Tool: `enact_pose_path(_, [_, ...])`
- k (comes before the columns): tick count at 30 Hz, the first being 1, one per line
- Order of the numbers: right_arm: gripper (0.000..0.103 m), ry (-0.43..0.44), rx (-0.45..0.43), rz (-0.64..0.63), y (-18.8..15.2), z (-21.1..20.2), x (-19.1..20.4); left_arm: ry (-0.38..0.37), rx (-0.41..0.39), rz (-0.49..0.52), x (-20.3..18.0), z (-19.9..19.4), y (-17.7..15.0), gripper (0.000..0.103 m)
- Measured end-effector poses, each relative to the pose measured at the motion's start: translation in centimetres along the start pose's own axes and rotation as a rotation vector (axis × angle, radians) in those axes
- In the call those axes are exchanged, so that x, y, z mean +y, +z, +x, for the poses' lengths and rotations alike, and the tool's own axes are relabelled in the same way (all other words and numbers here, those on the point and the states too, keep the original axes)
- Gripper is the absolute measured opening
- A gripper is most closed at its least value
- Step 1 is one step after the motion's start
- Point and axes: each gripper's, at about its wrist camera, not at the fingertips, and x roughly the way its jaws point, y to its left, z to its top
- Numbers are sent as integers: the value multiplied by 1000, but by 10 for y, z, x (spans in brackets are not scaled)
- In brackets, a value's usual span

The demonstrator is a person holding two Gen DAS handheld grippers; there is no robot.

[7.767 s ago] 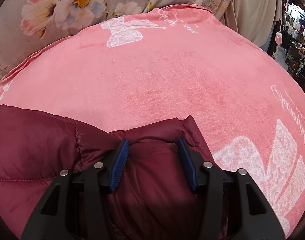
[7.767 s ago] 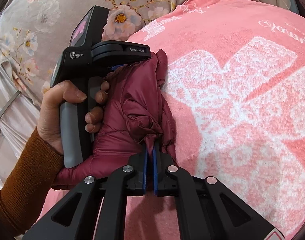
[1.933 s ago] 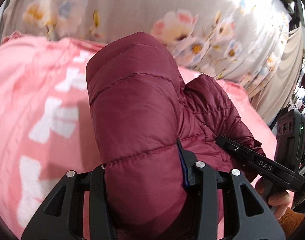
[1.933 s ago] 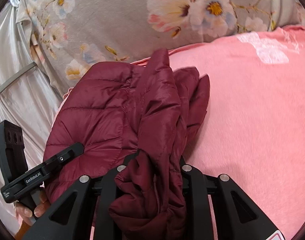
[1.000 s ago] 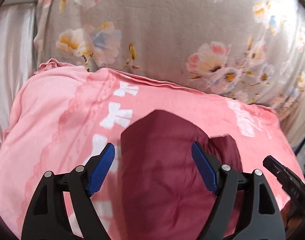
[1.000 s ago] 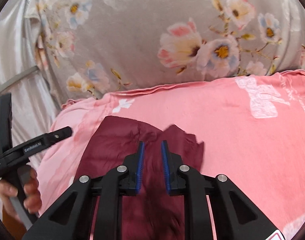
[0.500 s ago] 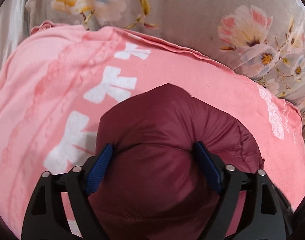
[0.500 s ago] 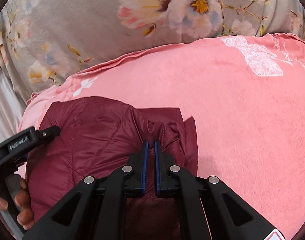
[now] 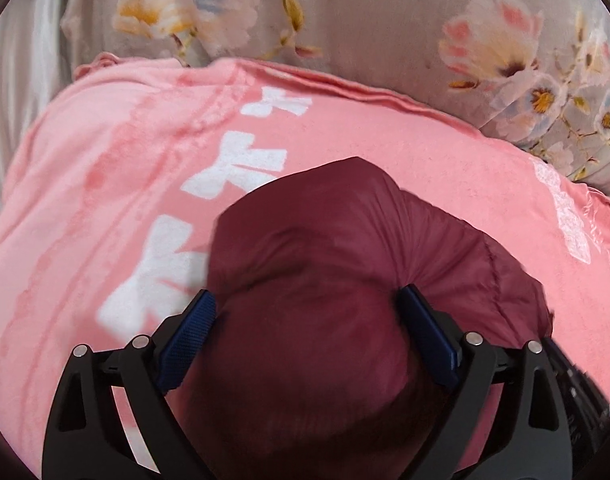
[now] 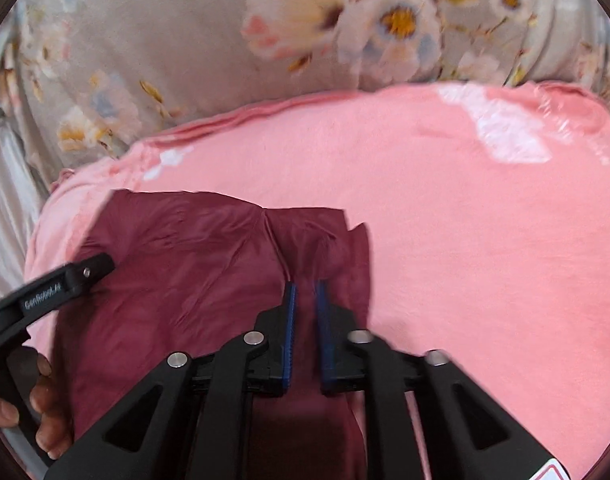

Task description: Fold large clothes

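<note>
A dark maroon quilted puffer jacket (image 10: 193, 280) lies bunched in a folded heap on a pink blanket (image 10: 465, 240), its padded bulk swelling upward and a flat edge reaching toward the blanket's middle.

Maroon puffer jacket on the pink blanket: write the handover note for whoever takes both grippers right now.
Left gripper: jaws wide and opening, a thick puffy fold of the maroon jacket bulging between the pads.
Right gripper: jaws opening, narrow gap, jacket fabric directly beneath; no clear grip.
Jacket: lying bundled on the pink blanket, near its left end, floral curtain behind.
Done: jacket folded up and set down.
Left: back both grippers off, check the bundle holds, tidy the loose flap at its right edge if needed.
</note>
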Motion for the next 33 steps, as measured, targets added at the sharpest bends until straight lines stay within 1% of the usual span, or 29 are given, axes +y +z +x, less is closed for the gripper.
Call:
enact_pose_path(2, [24,27,-3,-1,-8,-26,-3,-5,-24,24,3,-30,-13,90])
enact_pose_path(4, [24,29,6,-17,-23,-49,-5,12,-25,49,3,-51,-26,90])
enact_pose_path(7, [24,19,25,-50,-49,-77,-7,-3,7,78,5,-78,-55,90])
enact_pose_path(10, [24,15,48,-65,-77,-96,-10,4,38,105,4,-95,-86,90])
enact_pose_path(13, [24,-6,87,-71,-102,-101,-13,16,50,119,3,-106,-114,90])
enact_pose_path(15, [24,-14,121,-63,-115,-99,-16,8,56,107,4,-113,-127,90])
enact_pose_path(17, [24,-10,134,-44,-121,-101,-19,-5,70,91,7,-119,-138,90])
enact_pose_path(20, [24,-11,117,-24,-126,-113,-22,-2,95,86,10,-124,-153,90])
enact_pose_path(23, [24,-20,119,-44,-138,-123,-17,11,92,82,13,-128,-168,90])
enact_pose_path(24, [25,-21,120,-56,-143,-127,-15,12,91,82,13,-129,-173,90])
enact_pose_path(26, [32,-22,120,-68,-149,-133,-11,27,83,91,11,-132,-186,90])
enact_pose_path(29, [35,-37,96,-88,-158,-148,-6,41,73,110,6,-136,-206,90])
enact_pose_path(32, [39,-52,86,-94,-164,-156,-5,53,73,136,0,-139,-219,90])
enact_pose_path(33, [39,-53,91,-90,-167,-158,-5,59,50,142,-2,-144,-220,90])
